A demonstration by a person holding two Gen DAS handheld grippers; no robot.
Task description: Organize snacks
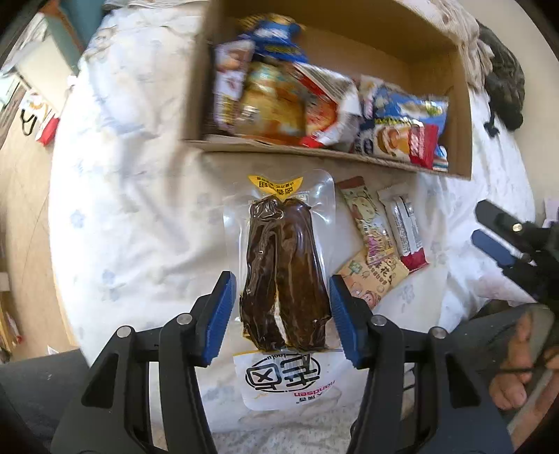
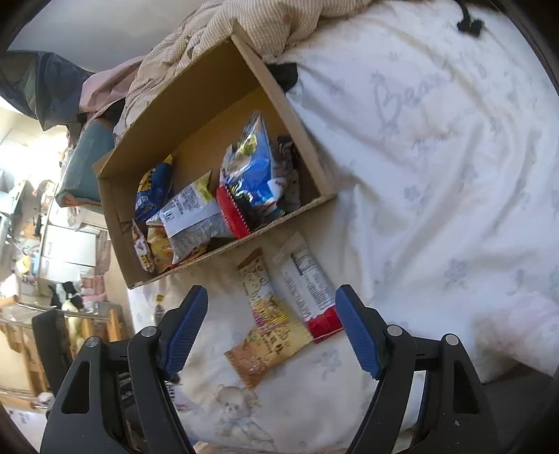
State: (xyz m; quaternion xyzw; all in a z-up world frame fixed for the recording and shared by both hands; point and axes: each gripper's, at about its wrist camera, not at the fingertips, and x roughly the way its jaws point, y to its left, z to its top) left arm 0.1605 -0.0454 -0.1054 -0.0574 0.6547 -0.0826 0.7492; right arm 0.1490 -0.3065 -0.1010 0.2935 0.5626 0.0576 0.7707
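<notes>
A clear vacuum pack of dark brown snack [image 1: 284, 276] lies on the white bed sheet in front of a cardboard box [image 1: 314, 152] holding several snack bags. My left gripper [image 1: 279, 314] is open, its blue pads on either side of the pack's near half, apart from it. To its right lie a yellow cartoon packet [image 1: 367, 230], a tan packet [image 1: 370, 279] and a white-and-red bar [image 1: 405, 230]. My right gripper [image 2: 272, 324] is open and empty above those same packets: the yellow one [image 2: 262, 297], the tan one [image 2: 269, 345] and the bar [image 2: 311, 293]. The box [image 2: 216, 251] lies beyond.
A checkered blanket [image 2: 244, 28] is bunched behind the box. A dark garment [image 1: 503, 87] lies at the far right of the bed. The bed edge and wooden floor [image 1: 24, 209] are to the left. The right gripper shows in the left wrist view [image 1: 506, 237].
</notes>
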